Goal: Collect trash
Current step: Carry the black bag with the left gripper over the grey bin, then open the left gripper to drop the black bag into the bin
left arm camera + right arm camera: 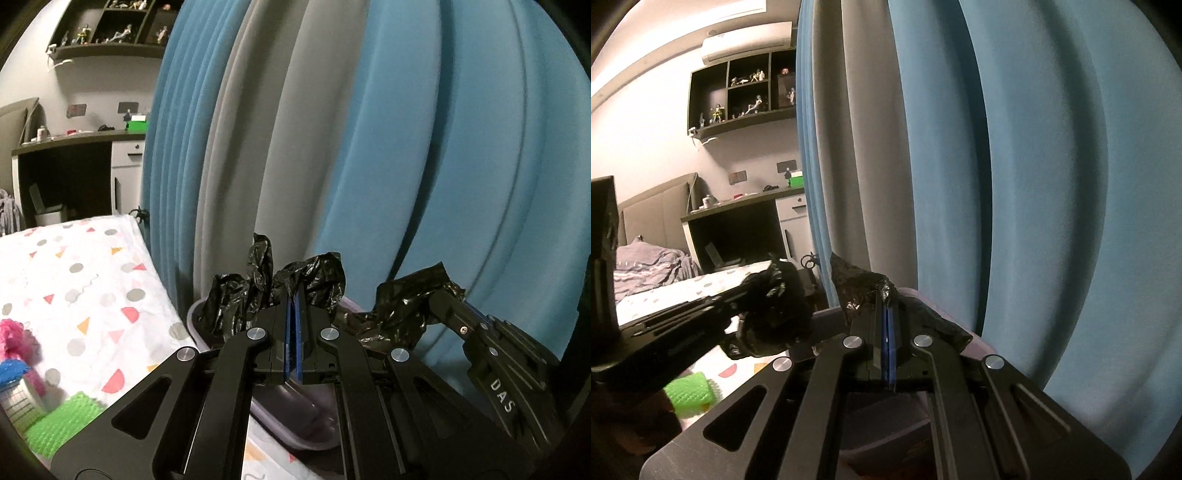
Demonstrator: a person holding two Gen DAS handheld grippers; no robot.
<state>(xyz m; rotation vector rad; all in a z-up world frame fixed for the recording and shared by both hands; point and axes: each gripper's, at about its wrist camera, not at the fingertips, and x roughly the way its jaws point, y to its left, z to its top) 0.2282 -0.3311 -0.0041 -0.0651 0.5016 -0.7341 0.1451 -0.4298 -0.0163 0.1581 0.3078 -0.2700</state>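
left gripper (294, 295): jaws fully closed, pinching a bunched fold of the black trash bag (291, 277) at its rim
right gripper (886, 299): jaws fully closed too, clamped on another stretch of the same bag rim; also seen at right edge of the left wrist view, film crumpled round its tip
bag position: held up between the two grippers, hanging over the grey-purple bin (295, 424) at the far edge of the worktop, right by the blue curtain (443, 147)
bin: liner looks only partly in; how deep it sits is hidden by the grippers
worktop (92, 295): white cloth with coloured shapes
trash left: green mesh roll (690, 393) near front-left edge, pink fluffy bit (16, 339) and a blue item at left edge, well apart from the bin
step: judged as opening/seating the bag on the bin, pickup of litter not yet begun
next move needs: spread the two grips apart to widen the mouth, pull rim down over the bin lip, then release one side to fetch litter
risk: thin film could tear or slip from a pinch
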